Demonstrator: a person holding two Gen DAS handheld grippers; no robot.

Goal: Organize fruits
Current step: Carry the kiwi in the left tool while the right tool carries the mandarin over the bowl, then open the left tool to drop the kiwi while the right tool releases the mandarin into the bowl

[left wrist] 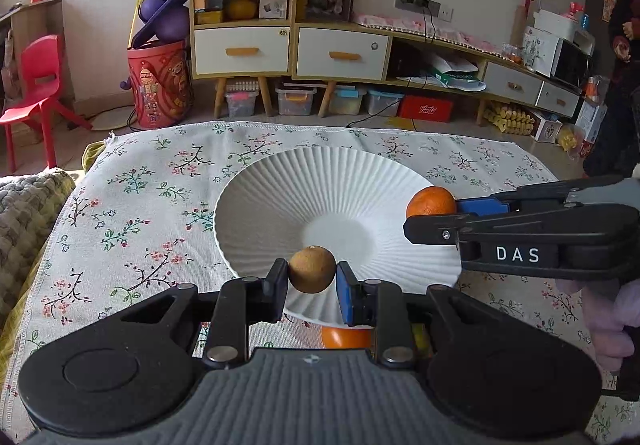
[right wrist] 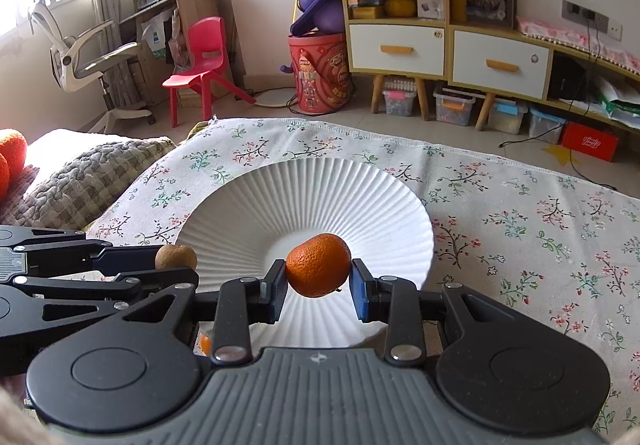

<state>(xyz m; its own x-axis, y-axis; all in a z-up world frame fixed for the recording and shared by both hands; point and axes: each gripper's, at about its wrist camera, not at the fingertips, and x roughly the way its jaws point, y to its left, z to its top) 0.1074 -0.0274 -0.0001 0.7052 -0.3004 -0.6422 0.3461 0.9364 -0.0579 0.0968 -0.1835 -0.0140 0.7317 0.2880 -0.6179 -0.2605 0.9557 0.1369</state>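
Note:
A white ribbed plate point(left wrist: 280, 189) point(right wrist: 320, 185) lies on the floral cloth. My left gripper point(left wrist: 312, 283) is shut on a small brown round fruit point(left wrist: 312, 269) and holds it over the plate's near rim; that fruit also shows in the right wrist view point(right wrist: 176, 256). My right gripper point(right wrist: 319, 287) is shut on an orange tangerine point(right wrist: 318, 265) above the plate's near part; in the left wrist view it reaches in from the right with the tangerine point(left wrist: 430, 201) over the plate's right rim.
Another orange fruit point(left wrist: 346, 337) and something yellow point(left wrist: 420, 337) lie under my left gripper near the plate's front edge. A knitted grey blanket point(right wrist: 88, 181) lies left of the cloth. Cabinets, storage boxes, a red bucket point(left wrist: 160, 85) and a red chair point(left wrist: 36, 93) stand beyond the table.

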